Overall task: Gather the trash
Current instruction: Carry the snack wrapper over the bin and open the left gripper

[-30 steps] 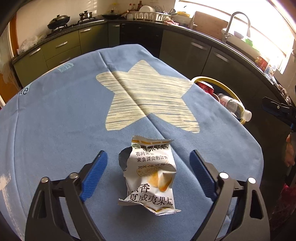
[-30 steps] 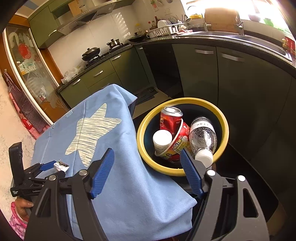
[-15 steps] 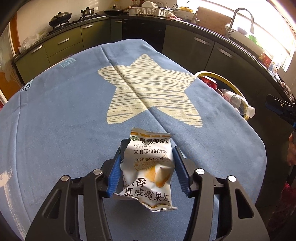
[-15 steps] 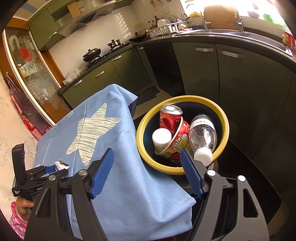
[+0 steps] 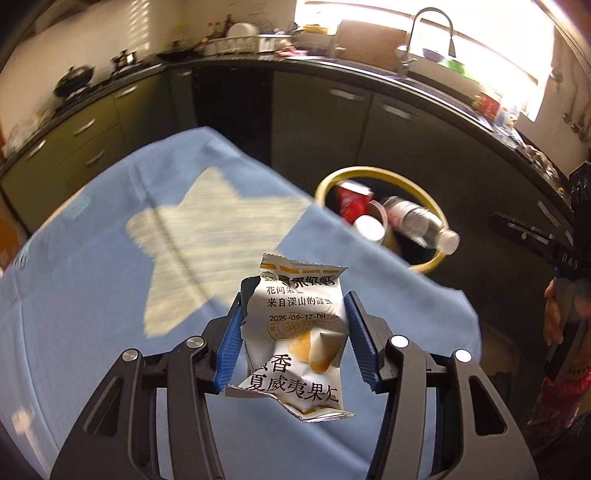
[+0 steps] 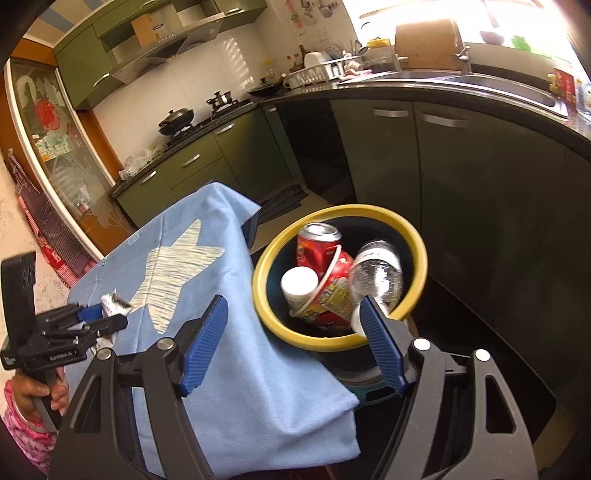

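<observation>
One snack packet [image 5: 295, 332] dated 2025-09-12 sits pinched in the left claw [image 5: 293, 332].

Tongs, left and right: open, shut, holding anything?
Left tongs: shut on the snack packet.
Right tongs: open, holding nothing.

Olive-green cabinets [image 6: 373, 147], black countertop [image 6: 480, 98], white tiled wall [image 6: 207, 74], bright window [image 5: 480, 22]

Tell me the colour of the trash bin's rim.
Yellow; the trash bin's rim shows best in the right wrist view.
</observation>
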`<control>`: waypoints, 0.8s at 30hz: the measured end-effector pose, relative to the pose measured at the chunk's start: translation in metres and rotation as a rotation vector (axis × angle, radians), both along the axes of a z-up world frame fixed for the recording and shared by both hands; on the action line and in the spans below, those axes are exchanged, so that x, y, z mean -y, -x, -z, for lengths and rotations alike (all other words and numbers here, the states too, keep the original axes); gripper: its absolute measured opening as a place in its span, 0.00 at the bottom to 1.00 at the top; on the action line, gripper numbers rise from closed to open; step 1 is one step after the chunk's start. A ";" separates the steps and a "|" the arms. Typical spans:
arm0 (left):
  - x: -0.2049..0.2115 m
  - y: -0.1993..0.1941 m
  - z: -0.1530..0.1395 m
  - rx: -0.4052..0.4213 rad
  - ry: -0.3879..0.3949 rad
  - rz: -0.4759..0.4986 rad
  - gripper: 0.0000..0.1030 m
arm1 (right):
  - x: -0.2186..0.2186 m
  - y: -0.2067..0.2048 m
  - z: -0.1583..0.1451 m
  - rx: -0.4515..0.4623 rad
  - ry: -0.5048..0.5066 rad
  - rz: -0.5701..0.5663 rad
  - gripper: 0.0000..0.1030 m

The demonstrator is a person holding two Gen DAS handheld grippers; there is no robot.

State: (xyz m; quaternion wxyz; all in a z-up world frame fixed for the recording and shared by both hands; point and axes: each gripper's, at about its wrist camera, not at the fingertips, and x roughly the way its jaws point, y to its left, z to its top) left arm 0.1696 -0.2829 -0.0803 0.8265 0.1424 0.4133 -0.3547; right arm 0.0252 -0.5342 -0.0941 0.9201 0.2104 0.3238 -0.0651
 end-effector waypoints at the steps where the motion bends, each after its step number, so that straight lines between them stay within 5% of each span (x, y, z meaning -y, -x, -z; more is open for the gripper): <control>1: 0.015 -0.001 -0.005 0.009 0.005 0.025 0.51 | 0.004 0.003 0.000 0.004 0.002 0.010 0.68; 7: 0.112 -0.021 -0.012 0.003 0.016 0.153 0.51 | 0.031 0.020 0.003 0.014 -0.010 0.071 0.68; 15: 0.221 -0.057 0.026 -0.096 -0.053 0.219 0.51 | 0.056 0.023 0.019 -0.009 -0.053 0.113 0.68; 17: 0.235 -0.061 0.035 -0.103 -0.069 0.216 0.53 | 0.059 0.024 0.023 -0.013 -0.061 0.118 0.68; 21: 0.247 -0.067 0.046 -0.095 -0.092 0.197 0.75 | 0.064 0.026 0.027 -0.015 -0.074 0.123 0.68; 24: 0.241 -0.069 0.045 -0.090 -0.079 0.170 0.76 | 0.064 0.028 0.026 -0.009 -0.078 0.119 0.68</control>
